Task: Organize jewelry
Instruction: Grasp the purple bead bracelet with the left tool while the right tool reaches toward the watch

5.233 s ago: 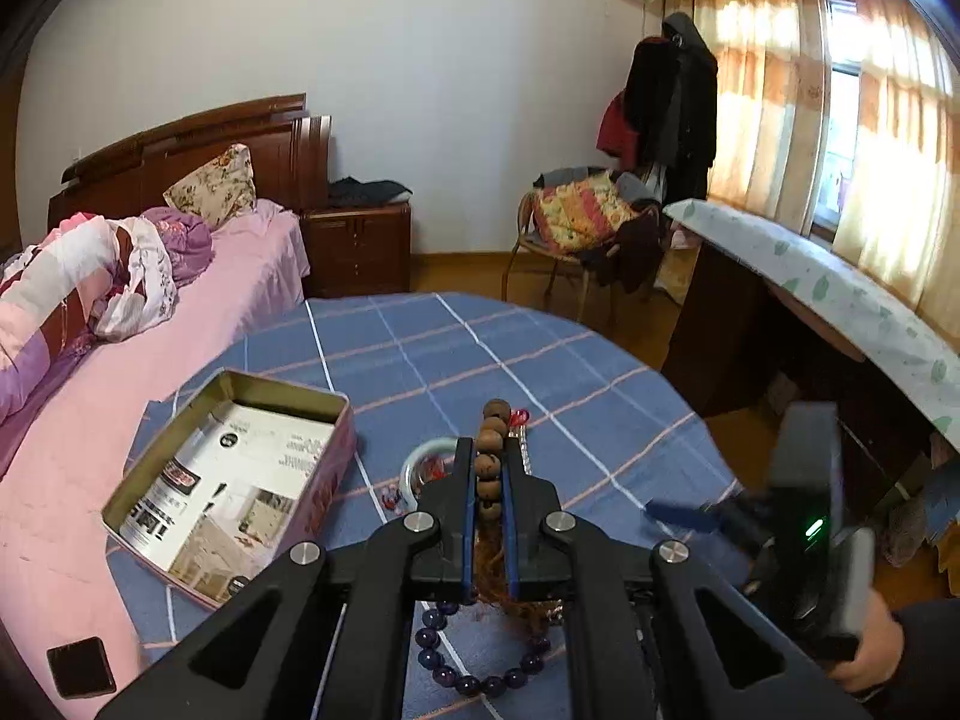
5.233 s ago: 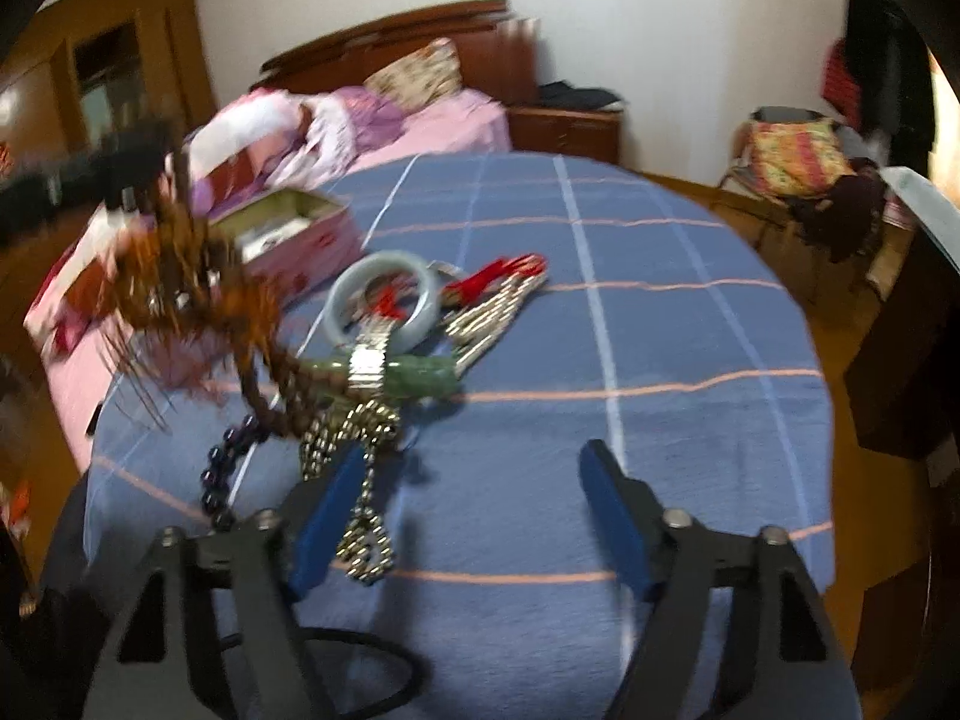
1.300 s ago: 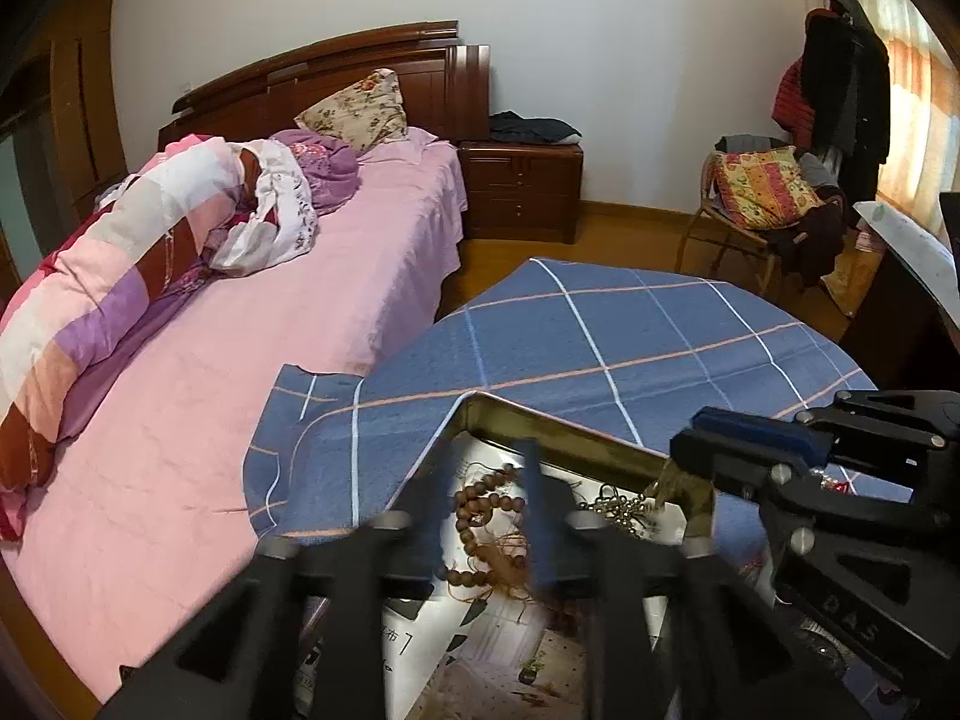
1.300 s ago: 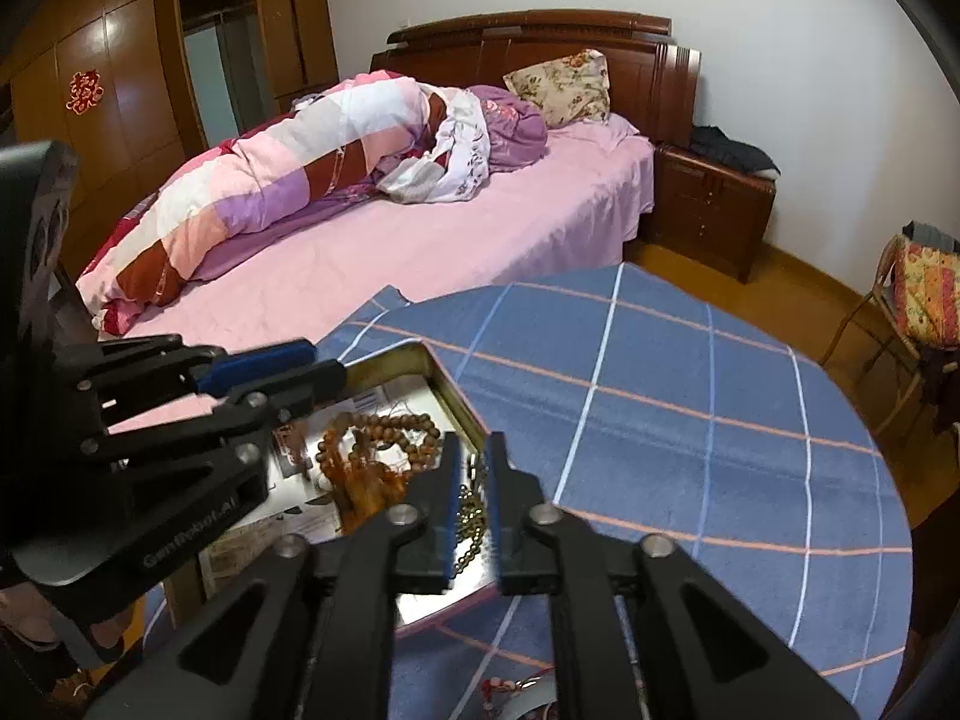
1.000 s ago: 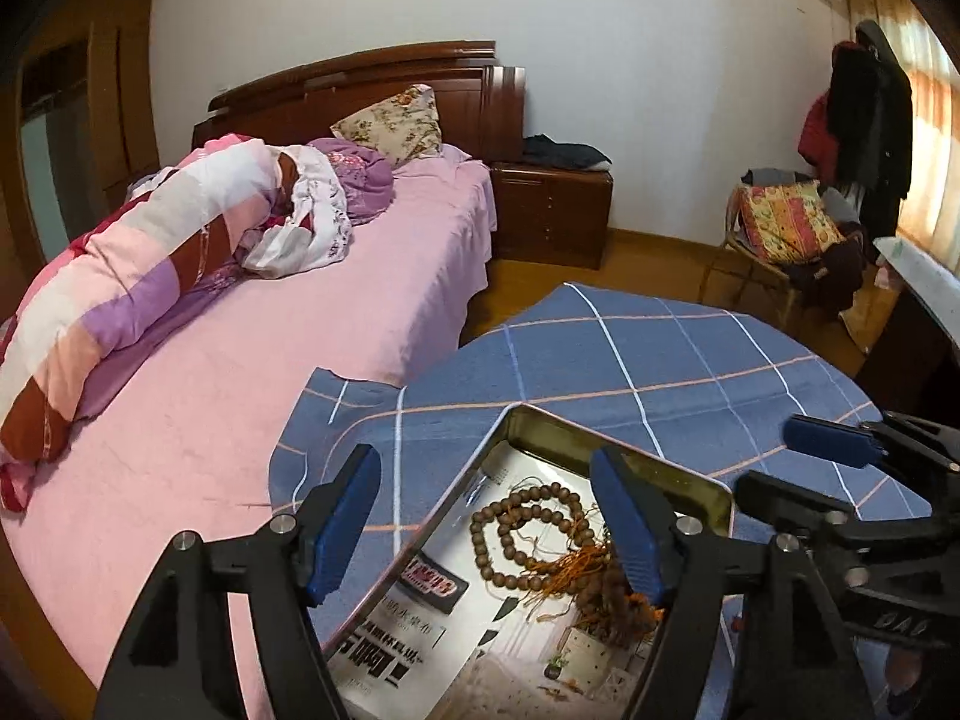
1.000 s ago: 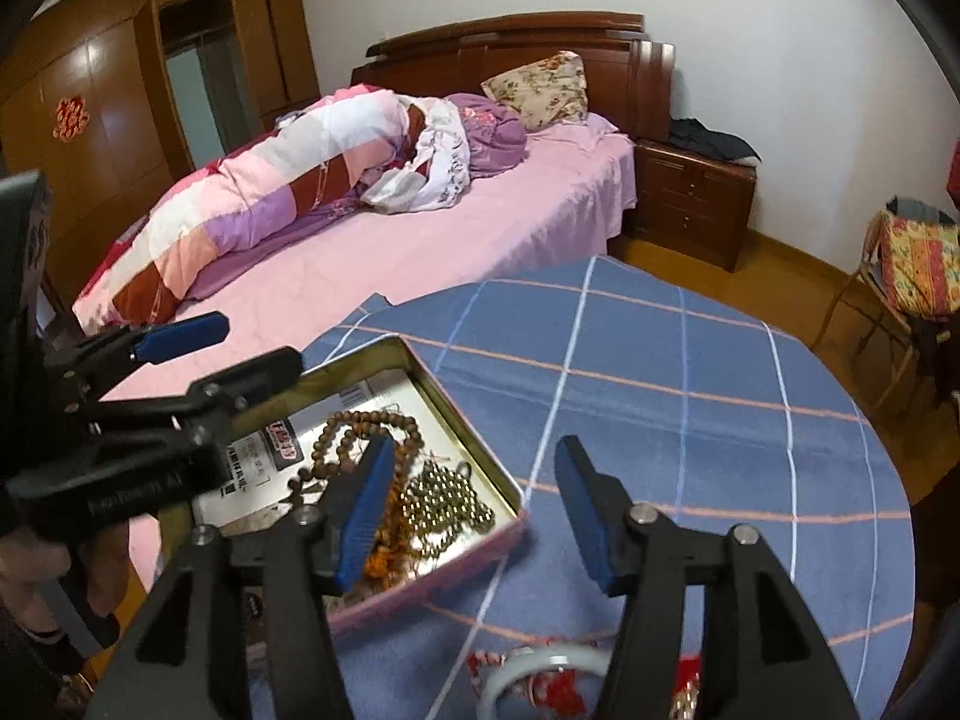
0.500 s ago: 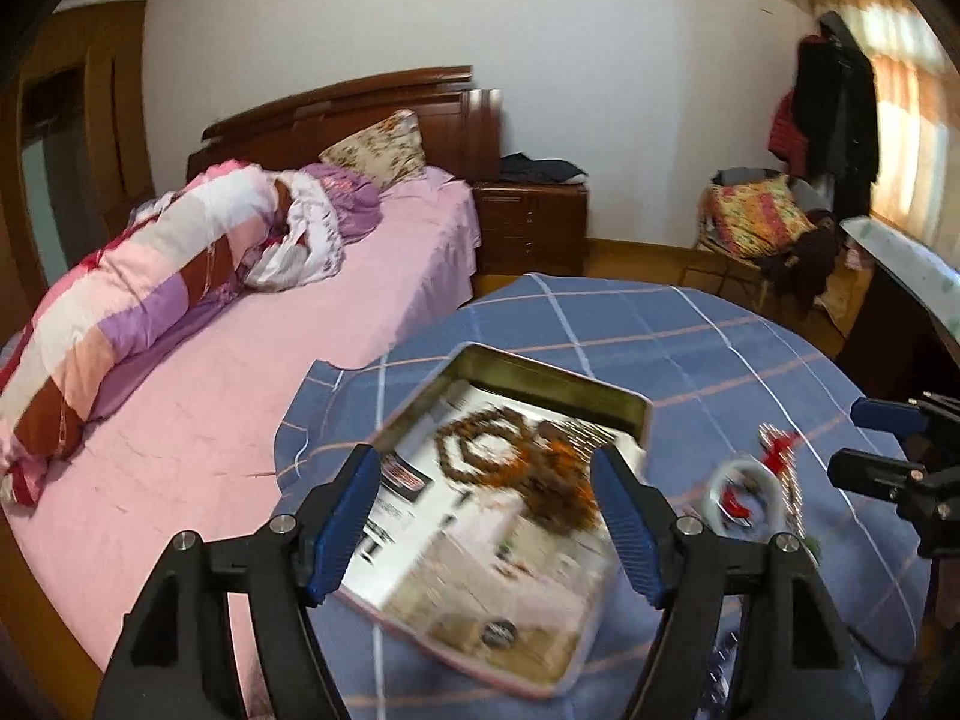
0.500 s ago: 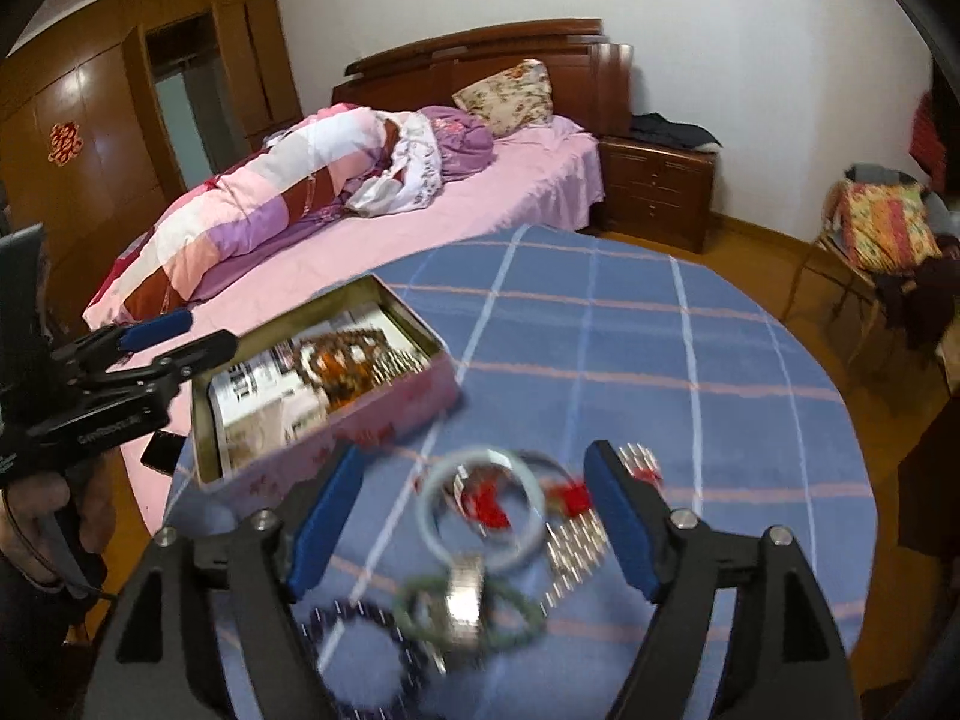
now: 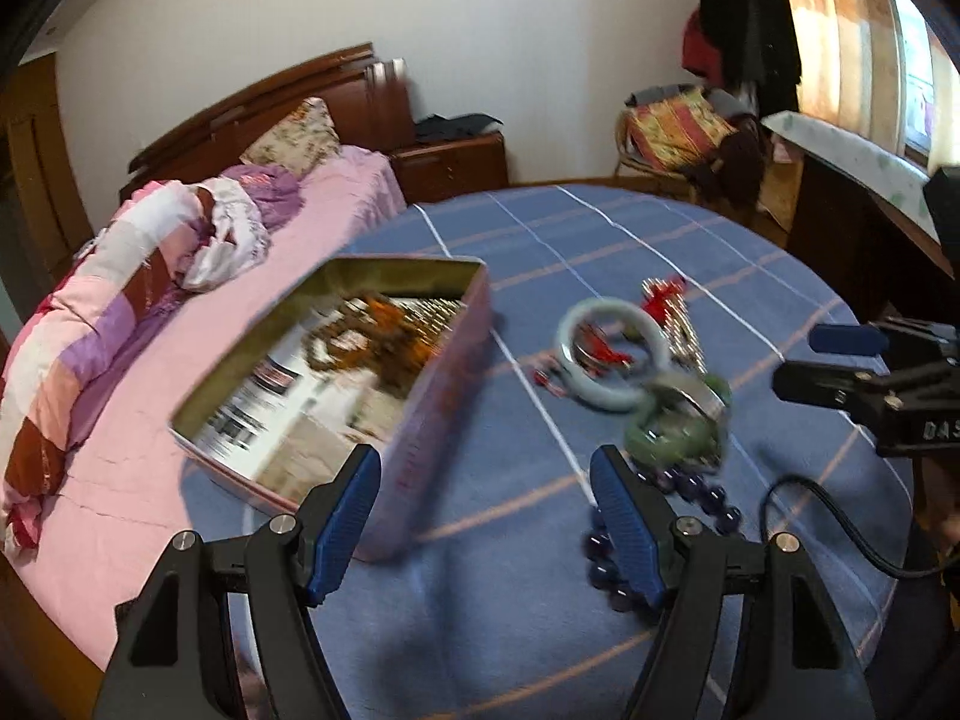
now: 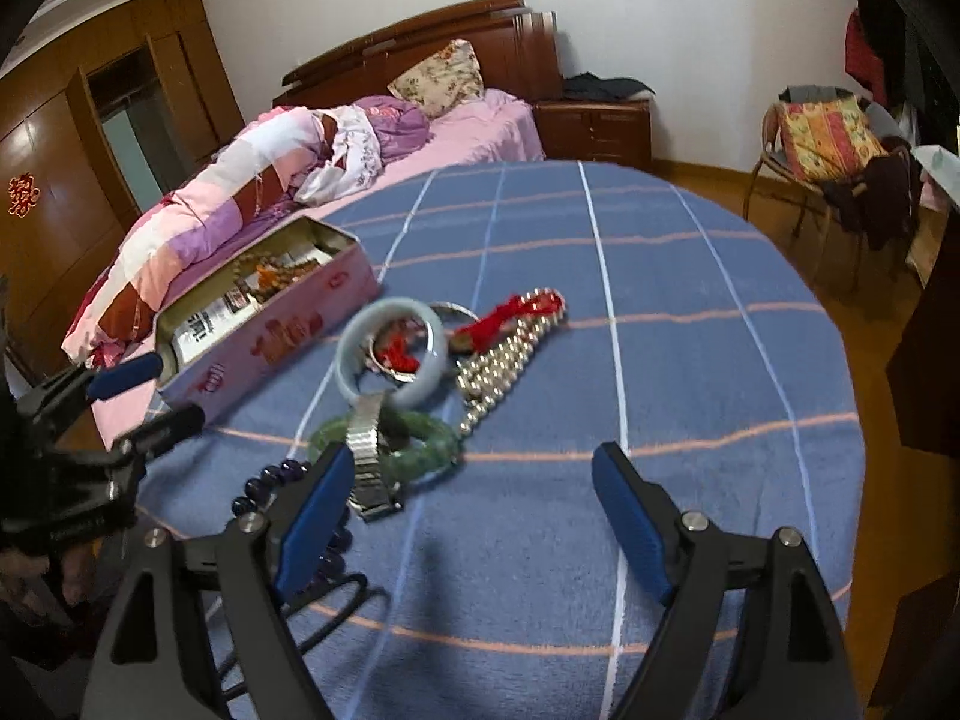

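We've got both grippers wide open with nothing between the jaws. Left gripper point(image 9: 485, 516) hangs over the near edge of the table point(image 10: 690, 276), right gripper point(image 10: 468, 516) too, having just opened further. The tin point(image 10: 270, 342) sits at the table's left edge with beads point(image 10: 270, 270) inside. The pale bangle point(image 10: 393, 354), green bangle point(image 10: 420, 441), watch point(image 10: 366, 462) and silver beads point(image 10: 510, 360) are piled mid-table.

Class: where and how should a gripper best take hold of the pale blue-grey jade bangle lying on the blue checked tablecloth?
Probably pinch the pale blue-grey jade bangle across its near-left rim, from above: it lies flat, and red cords fill its centre.
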Tool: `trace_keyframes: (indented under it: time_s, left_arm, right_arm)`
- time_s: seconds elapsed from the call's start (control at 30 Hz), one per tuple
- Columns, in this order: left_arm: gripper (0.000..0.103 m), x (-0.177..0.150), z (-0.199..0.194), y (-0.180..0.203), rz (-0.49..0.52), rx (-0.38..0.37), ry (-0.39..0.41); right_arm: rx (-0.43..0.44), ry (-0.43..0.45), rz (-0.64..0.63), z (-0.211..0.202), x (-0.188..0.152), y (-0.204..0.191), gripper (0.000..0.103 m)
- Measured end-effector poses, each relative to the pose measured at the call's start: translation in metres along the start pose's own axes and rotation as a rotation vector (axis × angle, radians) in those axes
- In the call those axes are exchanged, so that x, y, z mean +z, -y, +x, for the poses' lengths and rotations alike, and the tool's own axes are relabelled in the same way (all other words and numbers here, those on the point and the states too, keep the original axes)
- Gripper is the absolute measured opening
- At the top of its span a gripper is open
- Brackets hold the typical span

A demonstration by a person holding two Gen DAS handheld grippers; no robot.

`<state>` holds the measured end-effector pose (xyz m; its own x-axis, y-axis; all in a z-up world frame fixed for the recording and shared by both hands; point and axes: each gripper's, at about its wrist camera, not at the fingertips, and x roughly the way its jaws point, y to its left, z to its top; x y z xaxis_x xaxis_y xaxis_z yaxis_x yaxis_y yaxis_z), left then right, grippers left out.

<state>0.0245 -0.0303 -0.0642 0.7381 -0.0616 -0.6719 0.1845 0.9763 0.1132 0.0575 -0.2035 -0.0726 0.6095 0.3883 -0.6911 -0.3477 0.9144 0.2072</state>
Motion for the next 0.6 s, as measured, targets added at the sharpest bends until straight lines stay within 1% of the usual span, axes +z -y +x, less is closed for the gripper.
trace_keyframes:
  time_s: [0.3,0.53,0.6]
  left_arm:
    - [0.072,-0.012,0.004,0.021,0.026,-0.057,-0.039]
    - [0.072,-0.020,0.021,0.028,0.025,-0.123,-0.119]
    - [0.067,-0.020,0.025,0.027,0.013,-0.145,-0.137]
  right_arm:
    - [-0.025,-0.005,0.013,0.001,-0.015,0.010,0.086]
    - [-0.030,-0.005,0.018,0.003,-0.016,0.013,0.088]
    - [-0.029,-0.009,0.023,0.005,-0.017,0.014,0.088]
